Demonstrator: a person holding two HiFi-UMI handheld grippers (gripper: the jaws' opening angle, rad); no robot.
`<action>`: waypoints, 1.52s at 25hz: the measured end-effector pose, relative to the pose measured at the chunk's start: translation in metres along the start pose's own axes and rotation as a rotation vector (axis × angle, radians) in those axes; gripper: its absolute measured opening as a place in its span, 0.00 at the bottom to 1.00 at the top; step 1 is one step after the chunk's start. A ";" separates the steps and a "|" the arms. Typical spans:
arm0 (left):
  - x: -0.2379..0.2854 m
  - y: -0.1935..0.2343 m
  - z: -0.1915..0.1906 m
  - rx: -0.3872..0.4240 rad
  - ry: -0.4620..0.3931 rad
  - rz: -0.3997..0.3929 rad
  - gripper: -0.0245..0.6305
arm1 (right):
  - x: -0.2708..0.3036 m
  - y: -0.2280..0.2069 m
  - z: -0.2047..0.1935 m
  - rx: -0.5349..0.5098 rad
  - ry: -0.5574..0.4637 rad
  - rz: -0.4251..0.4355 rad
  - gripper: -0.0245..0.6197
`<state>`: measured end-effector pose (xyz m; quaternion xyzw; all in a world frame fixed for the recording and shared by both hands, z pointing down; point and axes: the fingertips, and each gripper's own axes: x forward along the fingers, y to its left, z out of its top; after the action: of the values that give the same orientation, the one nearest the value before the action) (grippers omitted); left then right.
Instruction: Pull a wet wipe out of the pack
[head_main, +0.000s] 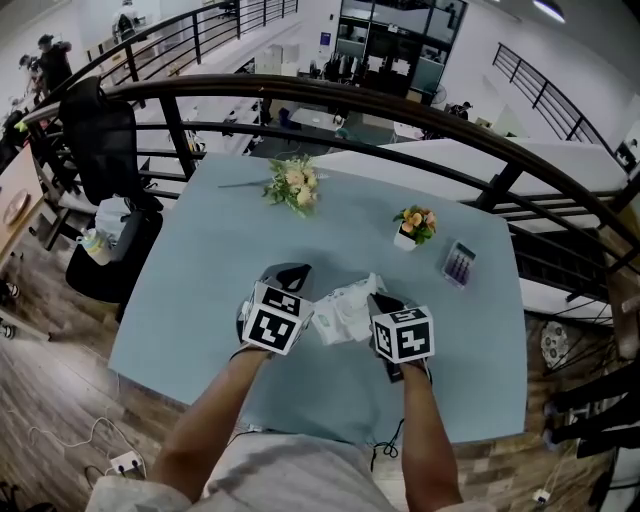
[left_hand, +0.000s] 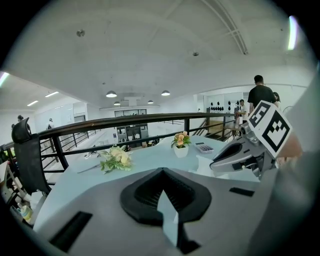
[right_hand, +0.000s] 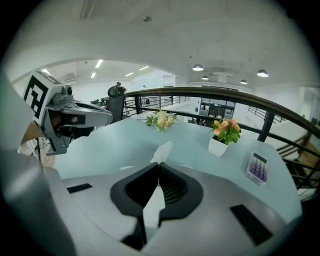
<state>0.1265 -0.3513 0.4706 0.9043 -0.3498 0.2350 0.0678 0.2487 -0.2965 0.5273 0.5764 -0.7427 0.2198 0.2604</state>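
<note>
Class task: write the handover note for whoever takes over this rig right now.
Left gripper: jaws together, nothing seen between them, beside the crumpled white wipe pack.
Right gripper: jaws shut on a white wet wipe, end poking past the tips.
Pack: on the pale blue table, between the grippers.
Done: wipe gripped. Left: probably pull it clear of the pack.

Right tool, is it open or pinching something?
Shut, pinching the thin white wet wipe. In the right gripper view the black jaws of the right tool meet, and the wipe's tip pokes out beyond them.
</note>
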 end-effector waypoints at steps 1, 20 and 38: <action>0.000 0.000 0.001 0.001 -0.002 -0.004 0.03 | -0.001 0.000 0.001 0.000 -0.003 -0.004 0.05; -0.013 0.007 0.009 0.020 -0.025 -0.013 0.03 | -0.017 0.006 0.026 0.004 -0.064 -0.045 0.05; -0.031 0.017 0.009 0.015 -0.036 0.017 0.03 | -0.029 0.023 0.054 -0.004 -0.128 -0.024 0.05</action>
<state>0.0984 -0.3478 0.4467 0.9059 -0.3569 0.2219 0.0530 0.2251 -0.3036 0.4671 0.5978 -0.7512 0.1778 0.2160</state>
